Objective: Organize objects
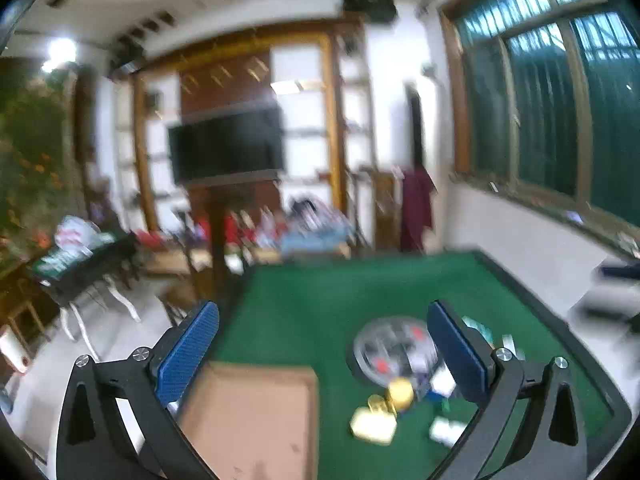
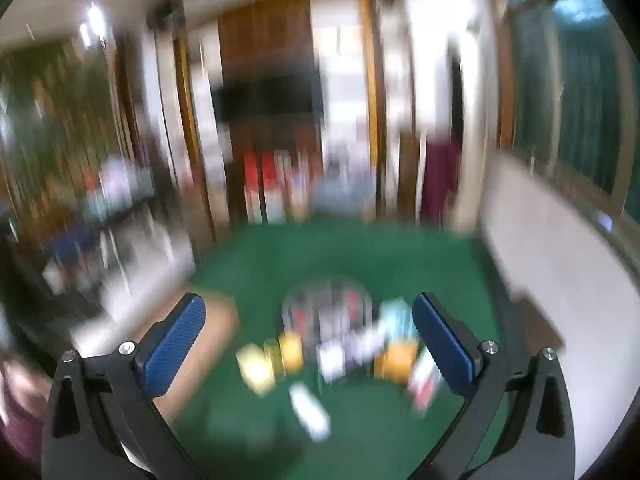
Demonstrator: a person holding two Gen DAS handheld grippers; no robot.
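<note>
Objects [image 1: 384, 396] untouched, both jaws wide, empty

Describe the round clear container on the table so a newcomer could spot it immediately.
Start at the green table. To the right of the flat cardboard box sits the round clear container, behind a clutter of small items. It alone is circular and see-through, with red bits inside.

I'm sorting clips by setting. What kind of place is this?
Probably a home living room or a common room: a large black flat screen on a wood-panelled wall, a green felt-topped table holding small clutter, and tall windows with green shutters. Blur hides finer detail.
</note>
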